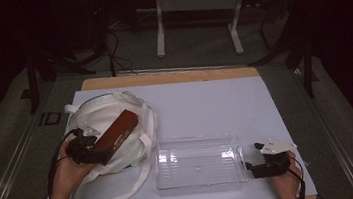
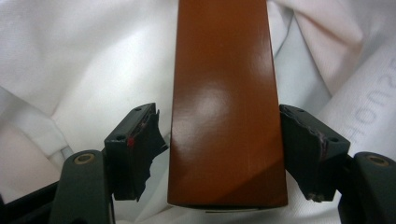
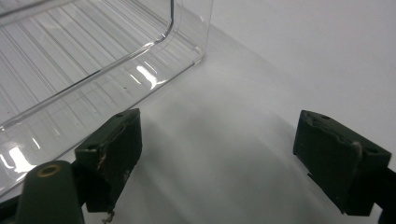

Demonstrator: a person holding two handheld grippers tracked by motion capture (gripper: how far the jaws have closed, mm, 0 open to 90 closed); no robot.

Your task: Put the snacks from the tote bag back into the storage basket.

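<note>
Lying on the white cloth bag (image 1: 118, 131) at the table's left, the brown box (image 1: 117, 131) sits between the left gripper (image 2: 219, 154)'s jaws, which bracket it with a sliver of gap, not clenched; the right gripper (image 3: 219, 163) rests spread open beside the clear plastic tray (image 1: 197, 163)

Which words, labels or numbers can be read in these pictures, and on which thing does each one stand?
"ID": dark letters on the grey floor strip left of the table.
Grey letters on the white bag, turned sideways and cut off at the picture's edge: roughly "HONS", not sure.
Small gold print on the side of the brown box: too small to read.
Clear tray: no text seen.
</note>
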